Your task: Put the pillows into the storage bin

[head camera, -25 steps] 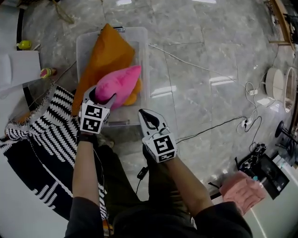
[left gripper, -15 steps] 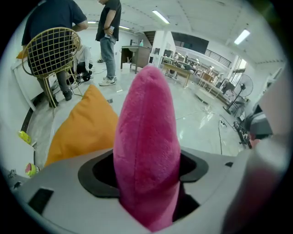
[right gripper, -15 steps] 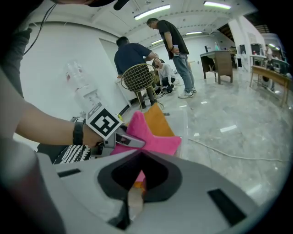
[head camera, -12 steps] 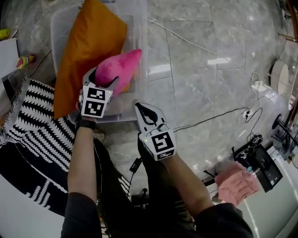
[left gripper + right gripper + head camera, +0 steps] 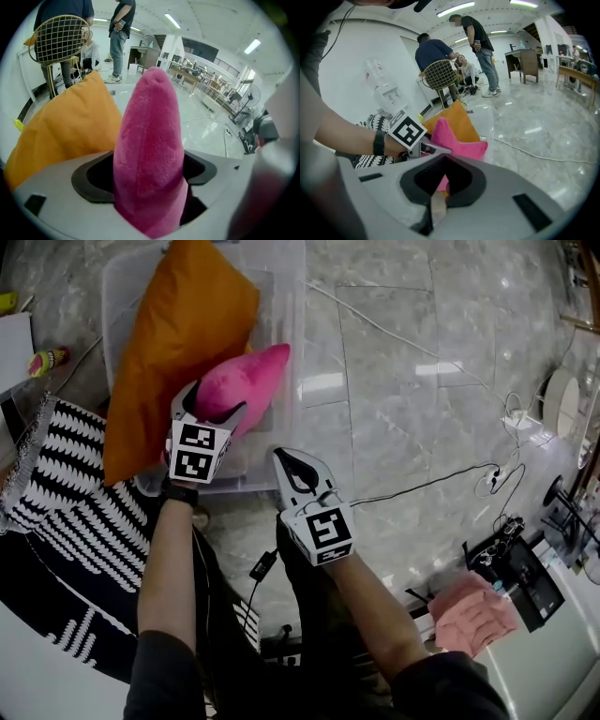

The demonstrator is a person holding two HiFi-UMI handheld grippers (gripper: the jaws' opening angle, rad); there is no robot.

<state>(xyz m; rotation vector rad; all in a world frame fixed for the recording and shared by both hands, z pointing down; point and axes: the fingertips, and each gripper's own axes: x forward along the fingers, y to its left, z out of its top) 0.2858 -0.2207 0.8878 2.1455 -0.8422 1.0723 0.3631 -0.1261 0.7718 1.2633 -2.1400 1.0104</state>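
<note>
Head view, nearest first: the right gripper (image 5: 292,465) was held empty, its jaws pressed together. The left gripper (image 5: 214,401) was clamped on the pink pillow (image 5: 242,379), which had been edged forward over the storage bin (image 5: 286,306), against the orange pillow (image 5: 183,334). Only release was judged outstanding.

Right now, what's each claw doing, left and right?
Left claw: closed on the pink plush pillow.
Right claw: closed, holding nothing.
</note>
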